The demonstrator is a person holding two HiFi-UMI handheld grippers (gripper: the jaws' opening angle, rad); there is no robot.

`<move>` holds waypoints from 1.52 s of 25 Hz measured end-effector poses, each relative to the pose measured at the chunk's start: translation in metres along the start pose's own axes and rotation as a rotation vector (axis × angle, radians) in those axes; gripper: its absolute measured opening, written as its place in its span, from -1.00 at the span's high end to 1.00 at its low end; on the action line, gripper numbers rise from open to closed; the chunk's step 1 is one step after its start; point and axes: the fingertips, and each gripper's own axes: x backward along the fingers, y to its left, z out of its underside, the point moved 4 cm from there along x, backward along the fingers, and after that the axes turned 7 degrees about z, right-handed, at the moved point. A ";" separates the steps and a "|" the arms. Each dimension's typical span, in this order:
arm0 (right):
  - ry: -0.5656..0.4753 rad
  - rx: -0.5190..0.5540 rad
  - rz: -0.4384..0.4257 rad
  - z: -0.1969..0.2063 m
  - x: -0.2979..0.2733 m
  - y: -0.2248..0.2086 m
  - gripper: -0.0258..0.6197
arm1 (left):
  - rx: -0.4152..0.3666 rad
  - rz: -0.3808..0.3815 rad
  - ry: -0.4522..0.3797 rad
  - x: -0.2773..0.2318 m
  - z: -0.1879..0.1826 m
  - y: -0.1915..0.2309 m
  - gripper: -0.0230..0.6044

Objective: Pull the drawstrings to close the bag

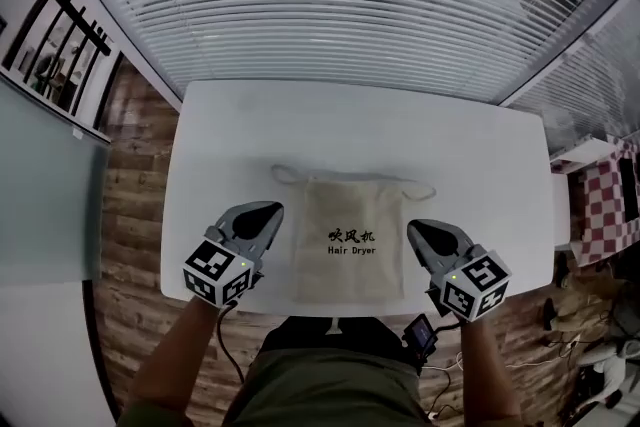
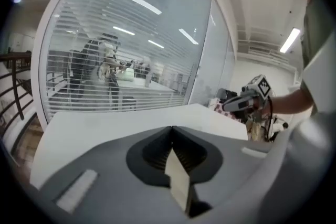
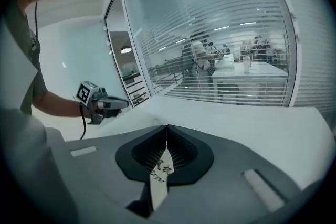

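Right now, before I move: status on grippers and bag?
Left gripper and right gripper shut, empty, flanking the bag. Bag flat on table, drawstrings slack, unheld. Nothing in the way.

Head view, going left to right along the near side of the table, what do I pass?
In order: left tool → cloth bag printed Hair Dryer → right tool, all over the white table.
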 end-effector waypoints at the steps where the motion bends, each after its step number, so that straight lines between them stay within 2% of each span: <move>1: 0.026 0.038 0.012 0.007 -0.007 -0.009 0.89 | -0.033 -0.001 0.038 -0.006 0.006 0.006 0.92; 6: 0.200 0.276 0.037 0.044 -0.047 -0.051 0.88 | -0.190 0.039 0.232 -0.045 0.038 0.031 0.83; 10: 0.282 0.453 0.013 0.070 -0.078 -0.075 0.79 | -0.299 0.053 0.368 -0.076 0.061 0.049 0.74; 13: 0.336 0.540 -0.021 0.092 -0.096 -0.088 0.74 | -0.379 0.070 0.464 -0.096 0.080 0.060 0.71; 17: 0.379 0.556 -0.075 0.111 -0.114 -0.100 0.74 | -0.438 0.092 0.541 -0.113 0.094 0.073 0.68; 23: 0.374 0.507 -0.114 0.112 -0.121 -0.107 0.73 | -0.392 0.122 0.547 -0.117 0.096 0.078 0.61; 25: 0.365 0.466 -0.127 0.111 -0.121 -0.110 0.75 | -0.374 0.134 0.543 -0.118 0.097 0.076 0.74; 28: 0.383 0.392 -0.150 0.111 -0.121 -0.115 0.78 | -0.333 0.125 0.540 -0.118 0.097 0.078 0.78; 29: 0.397 0.379 -0.159 0.111 -0.121 -0.116 0.85 | -0.325 0.119 0.543 -0.118 0.097 0.079 0.89; 31: 0.414 0.381 -0.164 0.111 -0.121 -0.115 0.86 | -0.344 0.110 0.568 -0.119 0.097 0.079 0.89; 32: 0.417 0.403 -0.157 0.111 -0.121 -0.115 0.86 | -0.382 0.108 0.589 -0.119 0.098 0.077 0.89; 34: 0.413 0.468 -0.131 0.107 -0.117 -0.115 0.87 | -0.505 0.100 0.619 -0.116 0.095 0.072 0.90; 36: 0.397 0.541 -0.096 0.100 -0.108 -0.115 0.87 | -0.669 0.065 0.613 -0.108 0.084 0.066 0.90; 38: 0.377 0.638 -0.059 0.092 -0.095 -0.113 0.87 | -0.873 0.015 0.602 -0.097 0.067 0.056 0.90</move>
